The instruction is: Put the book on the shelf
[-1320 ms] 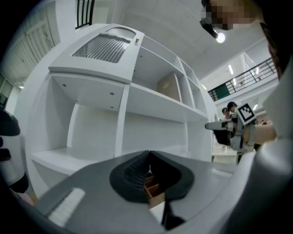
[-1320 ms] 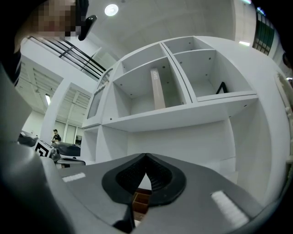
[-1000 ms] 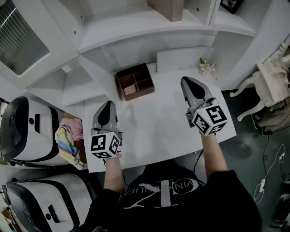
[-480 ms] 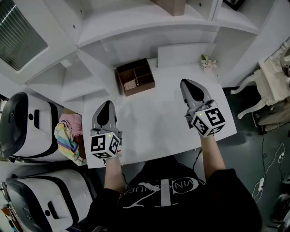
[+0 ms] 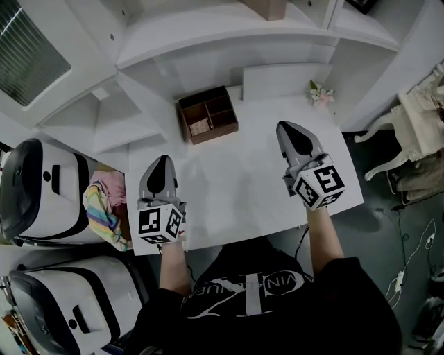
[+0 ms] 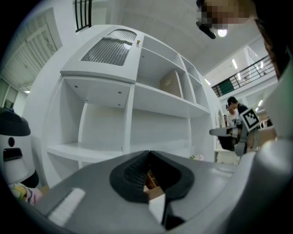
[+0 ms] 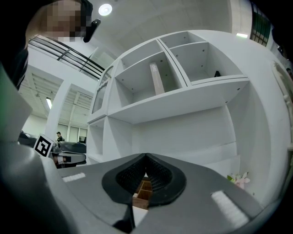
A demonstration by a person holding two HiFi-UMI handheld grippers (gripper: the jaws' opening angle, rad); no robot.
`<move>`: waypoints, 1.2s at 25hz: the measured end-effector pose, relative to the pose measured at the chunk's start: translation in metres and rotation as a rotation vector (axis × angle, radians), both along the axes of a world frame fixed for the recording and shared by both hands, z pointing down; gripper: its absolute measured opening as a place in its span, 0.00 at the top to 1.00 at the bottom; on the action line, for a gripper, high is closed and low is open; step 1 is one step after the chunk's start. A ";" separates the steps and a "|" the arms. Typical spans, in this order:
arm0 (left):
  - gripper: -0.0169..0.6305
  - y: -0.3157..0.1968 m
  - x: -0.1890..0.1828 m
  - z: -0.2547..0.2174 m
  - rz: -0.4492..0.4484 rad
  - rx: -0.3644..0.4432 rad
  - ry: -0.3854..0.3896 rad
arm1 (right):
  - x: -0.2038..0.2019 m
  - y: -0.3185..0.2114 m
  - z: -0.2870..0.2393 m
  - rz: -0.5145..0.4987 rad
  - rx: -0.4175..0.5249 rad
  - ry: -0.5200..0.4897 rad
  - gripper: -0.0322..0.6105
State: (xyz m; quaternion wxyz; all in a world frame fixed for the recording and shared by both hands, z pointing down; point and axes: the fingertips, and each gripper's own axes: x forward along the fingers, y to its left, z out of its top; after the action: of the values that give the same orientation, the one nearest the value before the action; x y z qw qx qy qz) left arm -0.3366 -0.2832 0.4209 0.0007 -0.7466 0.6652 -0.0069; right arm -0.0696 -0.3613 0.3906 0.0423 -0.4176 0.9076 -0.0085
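My left claw [image 5: 160, 161] and right claw [image 5: 284, 127] are both clenched on nothing, held level over the white table [image 5: 239, 197], well apart. The book [image 5: 268, 7] stands upright in an upper shelf [image 5: 208, 38] compartment, above the brown divided box [image 5: 208, 115]

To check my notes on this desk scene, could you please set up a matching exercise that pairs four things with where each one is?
Things:
1. wooden box
2. flower sprig
3. book
4. striped cloth

Places:
A. off the table, beside its left edge
B. upright on the upper shelf
C. on the table, at its back right corner
D. on the table, at the back, left of centre

Pairs: 1-D; 2-C; 3-B; 4-A
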 end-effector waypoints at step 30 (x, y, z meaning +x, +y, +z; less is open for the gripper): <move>0.97 -0.003 -0.011 0.001 -0.014 -0.001 0.017 | 0.001 -0.003 0.013 0.018 -0.009 0.010 0.94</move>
State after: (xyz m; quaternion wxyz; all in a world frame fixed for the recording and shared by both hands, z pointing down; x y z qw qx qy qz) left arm -0.3474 -0.2866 0.4220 -0.0054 -0.7419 0.6705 -0.0009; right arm -0.0687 -0.3644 0.4039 0.0357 -0.4261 0.9039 -0.0101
